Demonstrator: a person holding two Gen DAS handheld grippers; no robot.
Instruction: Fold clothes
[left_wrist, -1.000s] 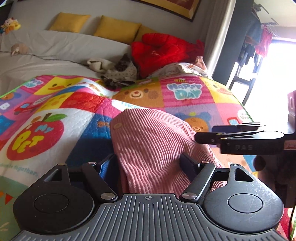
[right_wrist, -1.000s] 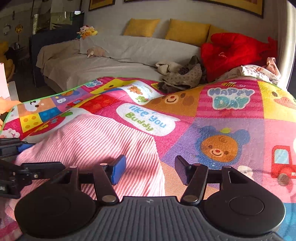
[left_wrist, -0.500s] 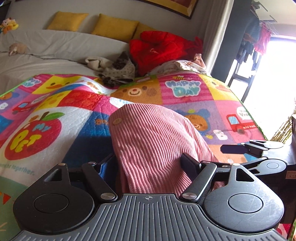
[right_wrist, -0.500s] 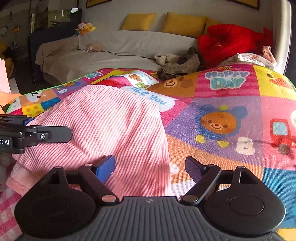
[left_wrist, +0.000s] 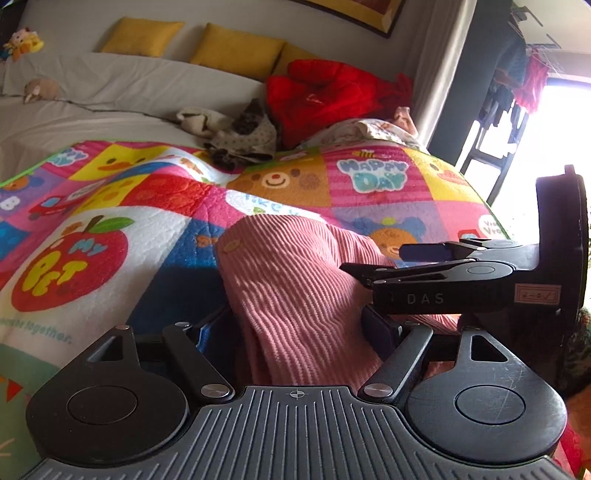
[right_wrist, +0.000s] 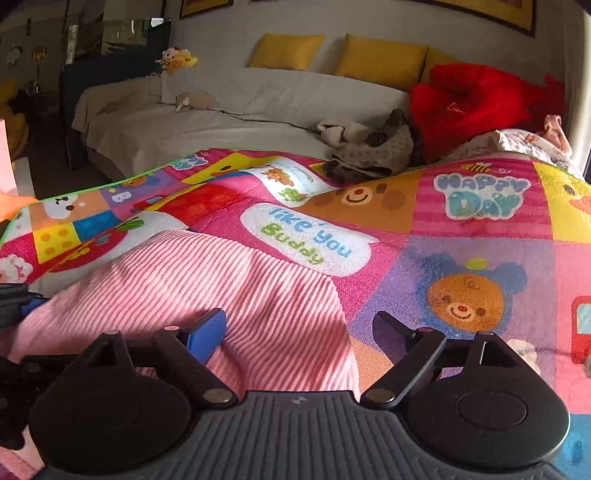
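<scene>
A pink ribbed garment (left_wrist: 295, 288) lies bunched on the colourful patchwork play blanket (left_wrist: 92, 236). My left gripper (left_wrist: 295, 328) is open, its fingers on either side of the garment's near fold. The garment also shows in the right wrist view (right_wrist: 221, 291). My right gripper (right_wrist: 299, 328) is open, its blue left finger pad (right_wrist: 207, 332) resting on the cloth and its right finger over the blanket (right_wrist: 461, 240). The right gripper also shows from the side in the left wrist view (left_wrist: 424, 262), just over the garment's right edge.
A grey sofa (right_wrist: 221, 122) with yellow cushions (right_wrist: 380, 59) stands behind the blanket. A red jacket (right_wrist: 476, 103), a heap of grey and beige clothes (right_wrist: 369, 147) and a pale printed garment (right_wrist: 517, 140) lie at the blanket's far edge. A bright doorway (left_wrist: 546, 147) is at the right.
The right gripper has swung back in over the garment's right side after dropping lower. The raised pink fold has settled lower on the blanket. Both grippers stay open.
</scene>
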